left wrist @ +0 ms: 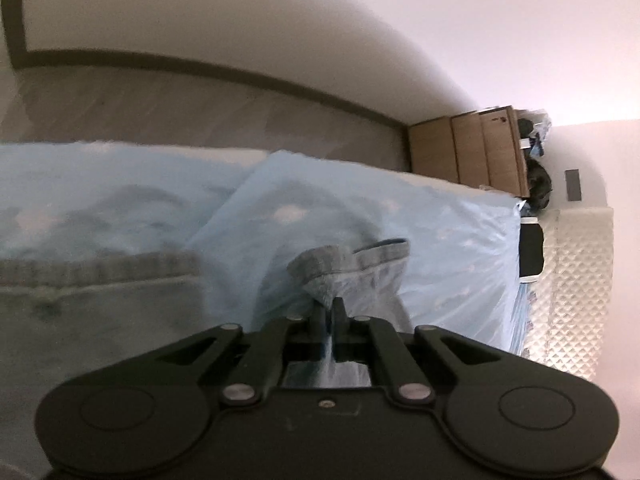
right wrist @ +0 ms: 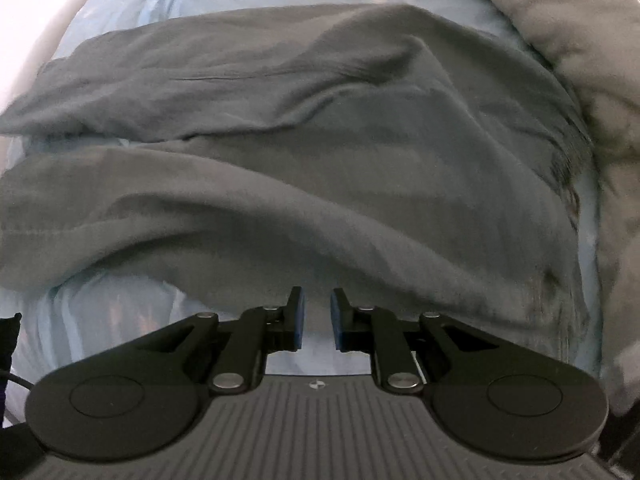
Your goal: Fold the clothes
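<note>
A grey garment (right wrist: pixel 304 152) lies crumpled in folds across the light blue bed sheet (right wrist: pixel 120 320) in the right wrist view. My right gripper (right wrist: pixel 317 300) is open, empty, its tips at the garment's near edge. In the left wrist view my left gripper (left wrist: pixel 330 306) is shut on the ribbed grey hem (left wrist: pixel 344 268) of the garment, which bunches up just beyond the fingertips. More of the same ribbed hem (left wrist: pixel 96 272) stretches off to the left, blurred. The view is rolled sideways.
A light blue pillow (left wrist: pixel 360 208) lies behind the held hem. A grey blanket (right wrist: pixel 580 40) is piled along the right of the bed. A wooden cabinet (left wrist: pixel 468 156), a white quilted headboard (left wrist: pixel 572 288) and dark items (left wrist: pixel 532 244) stand beyond the bed.
</note>
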### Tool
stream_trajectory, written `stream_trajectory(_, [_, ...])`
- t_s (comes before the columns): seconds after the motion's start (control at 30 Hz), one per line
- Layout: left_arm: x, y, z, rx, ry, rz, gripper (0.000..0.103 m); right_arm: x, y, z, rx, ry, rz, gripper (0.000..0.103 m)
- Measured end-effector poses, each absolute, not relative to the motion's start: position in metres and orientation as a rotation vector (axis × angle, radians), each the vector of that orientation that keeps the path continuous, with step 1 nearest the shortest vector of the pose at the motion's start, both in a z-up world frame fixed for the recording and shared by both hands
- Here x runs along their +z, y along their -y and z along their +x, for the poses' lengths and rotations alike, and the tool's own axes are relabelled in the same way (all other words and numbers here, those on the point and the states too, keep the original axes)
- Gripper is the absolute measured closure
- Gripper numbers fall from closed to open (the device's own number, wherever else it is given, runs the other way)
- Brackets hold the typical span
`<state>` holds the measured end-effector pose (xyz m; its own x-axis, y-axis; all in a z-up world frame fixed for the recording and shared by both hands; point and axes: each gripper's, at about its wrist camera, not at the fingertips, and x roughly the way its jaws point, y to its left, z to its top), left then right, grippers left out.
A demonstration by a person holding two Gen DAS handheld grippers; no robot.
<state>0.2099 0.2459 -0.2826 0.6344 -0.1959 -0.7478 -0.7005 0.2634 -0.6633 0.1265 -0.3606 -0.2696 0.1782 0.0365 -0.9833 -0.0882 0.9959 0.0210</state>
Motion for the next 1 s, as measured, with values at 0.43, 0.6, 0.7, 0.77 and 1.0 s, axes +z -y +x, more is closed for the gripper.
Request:
stream_trajectory(0.43, [-0.229, -0.276, 0.119, 0.322, -1.015, -1.333, 0.03, -0.26, 0.44, 0.066, -0.275, -1.264, 0.412, 0.077])
stream_trajectory(0.6, [-0.237, -0.272, 0.071, 0.365, -1.128, -1.349, 0.025, -0.269, 0.462, 0.041, -0.407, -1.223, 0.58, 0.072])
stream_trajectory(0.7, [-0.252, -0.265, 0.047, 0.402, -1.187, -1.38, 0.024, -0.273, 0.474, 0.029, -0.482, -1.2, 0.663, 0.063])
stream_trajectory(0.77, [-0.266, -0.256, 0.038, 0.402, -1.216, -1.427, 0.024, -0.274, 0.482, 0.02, -0.526, -1.179, 0.712, 0.058])
stream_trajectory(1.0, [-0.304, -0.221, 0.054, 0.398, -1.218, -1.447, 0.024, -0.267, 0.518, -0.007, -0.613, -1.106, 0.839, 0.051])
